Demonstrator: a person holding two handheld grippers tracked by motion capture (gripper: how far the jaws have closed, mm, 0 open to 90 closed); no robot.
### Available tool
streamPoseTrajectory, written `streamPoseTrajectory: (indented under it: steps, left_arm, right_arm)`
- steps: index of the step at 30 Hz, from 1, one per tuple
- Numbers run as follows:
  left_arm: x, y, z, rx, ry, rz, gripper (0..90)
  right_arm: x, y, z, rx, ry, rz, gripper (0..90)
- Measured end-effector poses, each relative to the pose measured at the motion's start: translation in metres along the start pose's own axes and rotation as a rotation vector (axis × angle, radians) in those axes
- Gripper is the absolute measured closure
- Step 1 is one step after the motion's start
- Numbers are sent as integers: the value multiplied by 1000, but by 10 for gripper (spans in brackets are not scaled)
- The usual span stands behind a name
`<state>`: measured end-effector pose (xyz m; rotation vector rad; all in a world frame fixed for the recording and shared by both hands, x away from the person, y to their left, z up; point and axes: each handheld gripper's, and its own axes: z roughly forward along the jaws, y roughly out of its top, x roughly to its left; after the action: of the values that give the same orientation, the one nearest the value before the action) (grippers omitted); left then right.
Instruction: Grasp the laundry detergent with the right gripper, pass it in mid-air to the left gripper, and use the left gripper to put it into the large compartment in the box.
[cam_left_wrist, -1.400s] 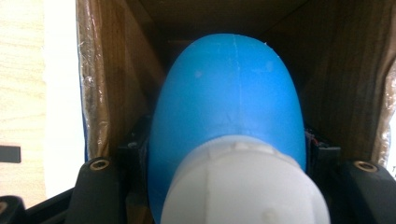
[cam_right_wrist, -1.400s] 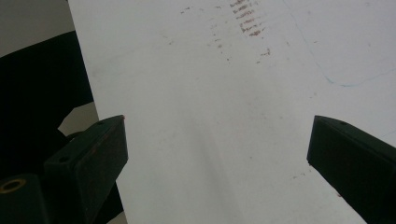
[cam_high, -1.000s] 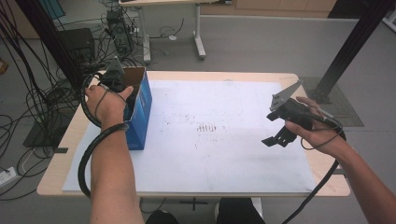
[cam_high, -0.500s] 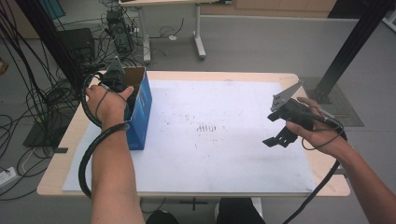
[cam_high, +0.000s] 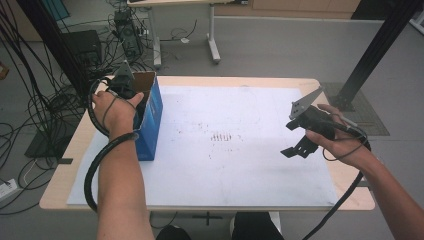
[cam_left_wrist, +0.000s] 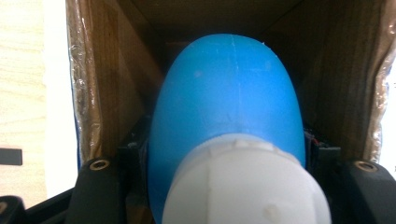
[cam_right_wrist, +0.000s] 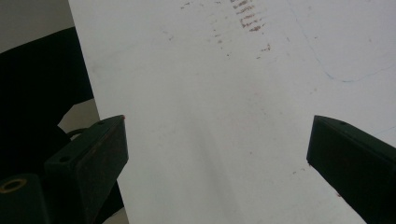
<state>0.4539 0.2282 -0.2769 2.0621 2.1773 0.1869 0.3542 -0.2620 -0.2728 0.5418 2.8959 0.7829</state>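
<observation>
Inside the open blue cardboard box (cam_high: 150, 112) at the surface's left edge, left gripper (cam_high: 124, 82) jaws pinch a blue plastic bottle w/ white cap (cam_left_wrist: 229, 121). Right gripper (cam_right_wrist: 217, 154) hovers over the white paper sheet (cam_high: 225, 165), jaws spread, nothing between.

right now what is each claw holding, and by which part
The left claw grips a blue bottle by its sides just below the white cap, inside the blue cardboard box. The right claw is open over the white sheet, holding nothing.
</observation>
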Motion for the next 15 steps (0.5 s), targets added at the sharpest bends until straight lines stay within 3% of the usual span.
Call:
streamPoseTrajectory:
  steps: [15]
  left_arm:
    - [0,0,0,-2,1,-4,367]
  right_arm:
    - [-1,-2,0,-1,1,4,53]
